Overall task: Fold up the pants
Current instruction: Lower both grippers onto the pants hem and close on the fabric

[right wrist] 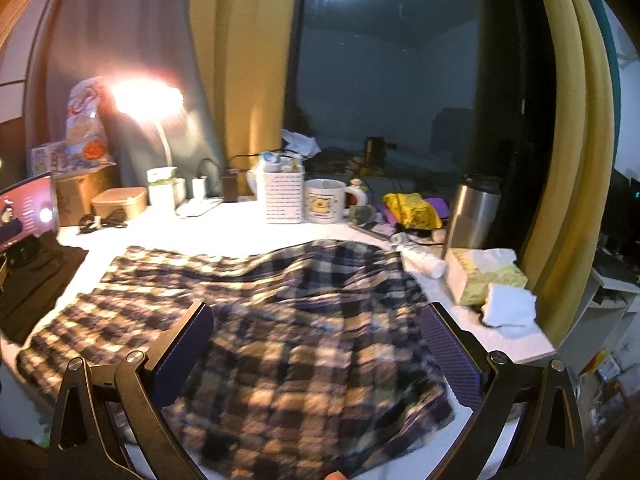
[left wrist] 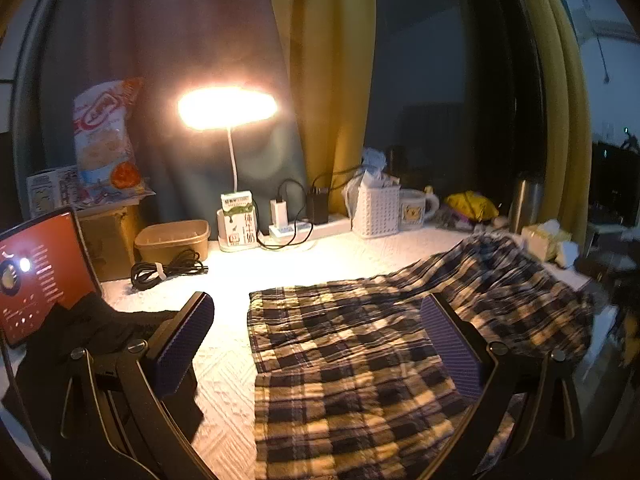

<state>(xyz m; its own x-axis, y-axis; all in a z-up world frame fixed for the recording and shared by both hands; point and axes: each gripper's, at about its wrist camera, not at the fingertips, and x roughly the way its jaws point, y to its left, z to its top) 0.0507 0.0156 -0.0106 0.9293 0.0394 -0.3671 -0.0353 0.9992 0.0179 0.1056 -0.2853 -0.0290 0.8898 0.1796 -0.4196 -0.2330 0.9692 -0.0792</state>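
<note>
Dark-and-cream plaid pants (left wrist: 360, 344) lie spread on a white textured table cover (left wrist: 224, 364), one part trailing off to the far right. My left gripper (left wrist: 316, 312) is open above the pants' left portion, its left finger over the bare cover and its right finger over the cloth. In the right wrist view the plaid pants (right wrist: 280, 320) fill the table's middle, rumpled at the right end. My right gripper (right wrist: 316, 320) hovers open over them, nothing between its purple pads (right wrist: 448, 352).
A lit desk lamp (left wrist: 228, 108), milk carton (left wrist: 238, 220), power strip, coiled cable (left wrist: 168, 270), white basket (right wrist: 282, 196), mug (right wrist: 326, 200), steel flask (right wrist: 472, 212) and tissue box (right wrist: 484, 280) line the back. A black garment (left wrist: 92, 332) and a tablet (left wrist: 36, 276) sit at the left.
</note>
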